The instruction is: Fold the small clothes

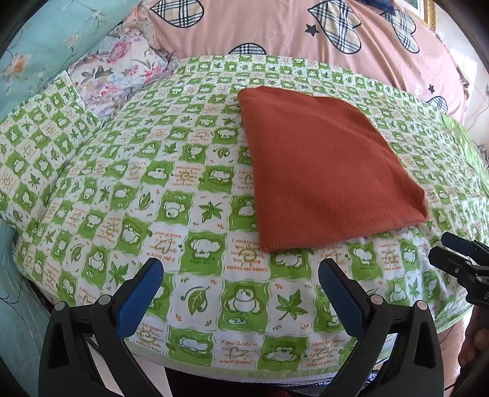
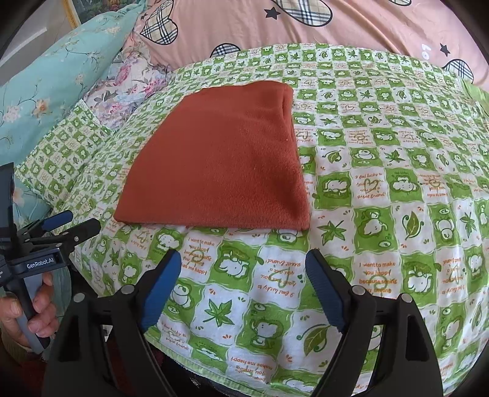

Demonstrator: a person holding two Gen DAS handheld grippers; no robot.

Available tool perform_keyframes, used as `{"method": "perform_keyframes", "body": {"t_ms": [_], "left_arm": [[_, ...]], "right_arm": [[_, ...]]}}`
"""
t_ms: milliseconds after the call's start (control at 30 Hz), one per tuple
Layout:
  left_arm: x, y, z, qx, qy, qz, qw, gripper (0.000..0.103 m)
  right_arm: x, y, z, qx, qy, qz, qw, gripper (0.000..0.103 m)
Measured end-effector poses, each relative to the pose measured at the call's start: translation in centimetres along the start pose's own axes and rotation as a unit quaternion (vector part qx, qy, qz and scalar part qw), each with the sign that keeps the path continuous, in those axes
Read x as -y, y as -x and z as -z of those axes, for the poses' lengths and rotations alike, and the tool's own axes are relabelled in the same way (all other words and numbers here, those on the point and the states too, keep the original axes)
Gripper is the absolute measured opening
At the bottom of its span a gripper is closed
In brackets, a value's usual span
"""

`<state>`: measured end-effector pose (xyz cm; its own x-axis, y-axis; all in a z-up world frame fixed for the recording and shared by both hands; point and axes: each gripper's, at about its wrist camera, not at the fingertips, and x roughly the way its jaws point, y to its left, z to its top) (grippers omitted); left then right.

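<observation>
Rust-red garment point(image 1: 324, 168) lay flat on the green-and-white checked sheet point(image 1: 189, 213), already folded into a compact four-sided packet, edges lined up, thicker doubled edge showing on its right side in the right wrist view. It sat mid-bed, nearer the front edge than the pink heart-print quilt point(image 1: 275, 27) behind it.

My left gripper point(image 1: 241, 268) was spread wide, blue pads apart, nothing between them, hovering over bare sheet just short of the packet's near corner. My right gripper point(image 2: 243, 262) also stood well open and empty, just short of the packet's front edge point(image 2: 214, 224). Neither pad touched cloth. The left unit was visible in the right view point(image 2: 58, 226), held in a hand point(image 2: 27, 311), off to the side of the packet.

Step, my read: release after the final fold; this piece looked done. Can't tell whether another fold was wanted, but the packet was small already.

Next move, as I judged it: either back both grippers off and go for another garment (none in view), or pinch the near edge with both sets of pads to shift the packet aside without letting the layers slide open.
</observation>
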<state>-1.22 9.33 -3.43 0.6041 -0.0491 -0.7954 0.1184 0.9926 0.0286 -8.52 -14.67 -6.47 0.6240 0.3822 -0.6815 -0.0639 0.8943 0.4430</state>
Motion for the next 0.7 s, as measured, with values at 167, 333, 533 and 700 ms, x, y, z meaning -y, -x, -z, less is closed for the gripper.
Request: {"method": "perform_keyframes", "body": {"t_ms": [167,333,533,700], "left_arm": [[0.2,0.0,-1.0,0.007,-0.008,-0.004,0.9999,0.102],[0.0,0.1,-2.2,0.013,0.002,0.016,0.9998,0.102],[-0.3,-0.3,-4.2,0.026,0.015,0.027,0.9992,0.102],[-0.1,-2.2,-6.1,0.024,0.013,0.025,0.9993,0.102]], "right_arm": [[0.2,0.1,-0.9,0.002,-0.002,-0.012,1.000,0.084],[0.5,-0.2,-2.6,0.011,-0.010,-0.018,1.000,0.084],[1.3,-1.3,-5.6,0.021,-0.018,-0.021,0.999,0.084],[3.0,-3.6,-10.2,0.039,-0.041,-0.042,0.998,0.084]]}}
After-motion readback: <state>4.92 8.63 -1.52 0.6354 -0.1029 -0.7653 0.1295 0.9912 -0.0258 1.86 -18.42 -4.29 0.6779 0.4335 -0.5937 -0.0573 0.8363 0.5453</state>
